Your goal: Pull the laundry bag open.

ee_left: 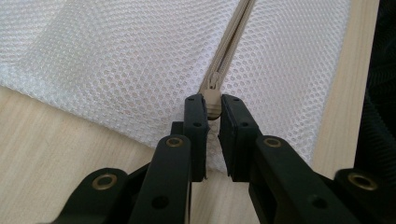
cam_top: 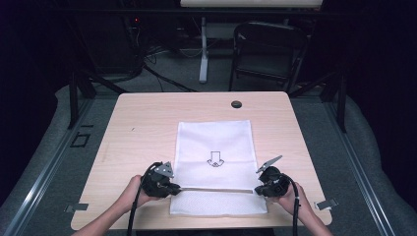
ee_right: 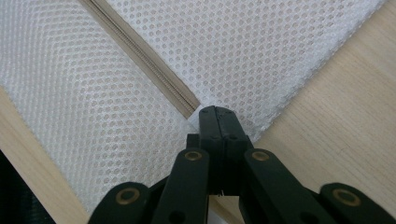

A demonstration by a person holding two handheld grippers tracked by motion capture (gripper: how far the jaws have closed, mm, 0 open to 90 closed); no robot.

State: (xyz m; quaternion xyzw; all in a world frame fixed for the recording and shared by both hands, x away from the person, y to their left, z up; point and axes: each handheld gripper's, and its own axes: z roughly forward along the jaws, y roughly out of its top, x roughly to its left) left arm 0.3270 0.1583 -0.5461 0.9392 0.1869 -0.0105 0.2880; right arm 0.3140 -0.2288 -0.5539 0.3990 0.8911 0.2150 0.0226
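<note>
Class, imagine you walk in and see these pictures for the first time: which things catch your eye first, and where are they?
A white mesh bag lies flat in the middle of the wooden table, with a small arrow mark at its centre. Across its near end runs a beige zipper, and a gripper sits at each end of it. The left gripper pinches the zipper pull, while the right gripper is clamped shut at the zipper's other end.
</note>
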